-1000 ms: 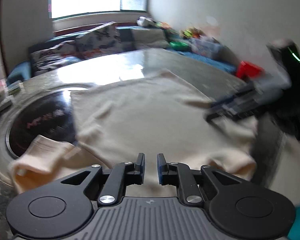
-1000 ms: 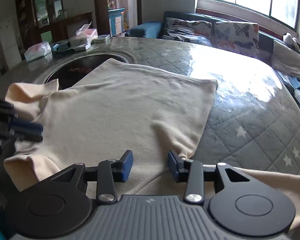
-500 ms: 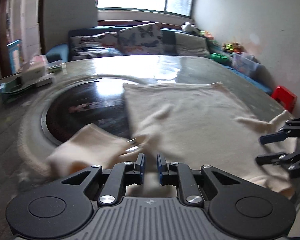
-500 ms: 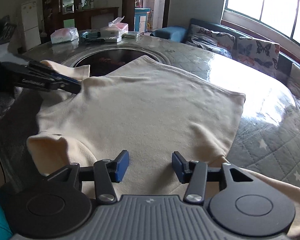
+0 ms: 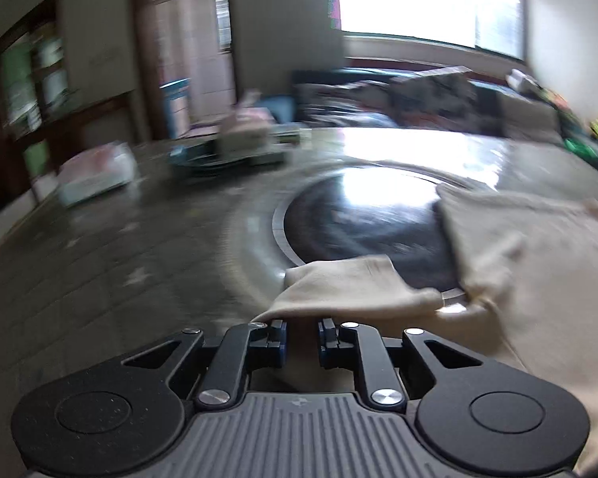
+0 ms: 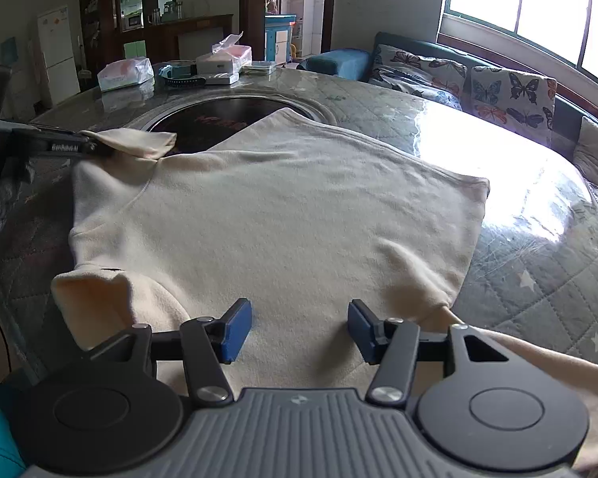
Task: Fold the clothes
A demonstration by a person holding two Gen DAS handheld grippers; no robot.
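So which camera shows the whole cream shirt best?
The right wrist view: the cream shirt lies spread sharp across the table there. The left wrist view is blurred, showing only its sleeve at the left gripper and one side.

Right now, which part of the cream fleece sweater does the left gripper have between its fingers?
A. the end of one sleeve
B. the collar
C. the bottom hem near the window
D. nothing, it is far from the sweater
A. In the right wrist view the left gripper pinches the end of a sleeve of the cream fleece sweater, beside the dark round inset of the table.
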